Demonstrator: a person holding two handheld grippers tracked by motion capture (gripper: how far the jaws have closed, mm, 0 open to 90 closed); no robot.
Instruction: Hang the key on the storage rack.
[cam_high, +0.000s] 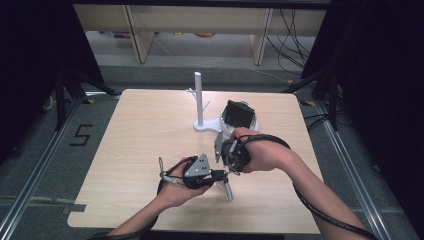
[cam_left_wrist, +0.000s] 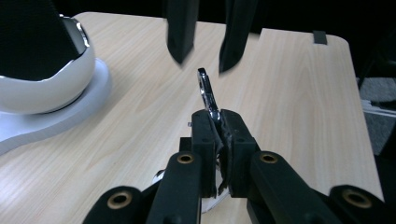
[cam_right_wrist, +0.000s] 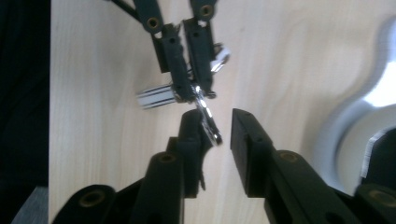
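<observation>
A small shiny metal clasp sticks out from between the tips of my left gripper, which is shut on its lower end. In the right gripper view the clasp's free end lies between the jaws of my right gripper, close to the left jaw, and the jaws stand apart. The left gripper reaches in from the top there. In the high view both grippers meet near the table's front middle, the left gripper pointing right and the right gripper pointing down at it.
A short silver ribbed cylinder lies on the table just under the grippers. A white peg stand rises at the back middle. Beside it sits a white rounded holder with a black part in it.
</observation>
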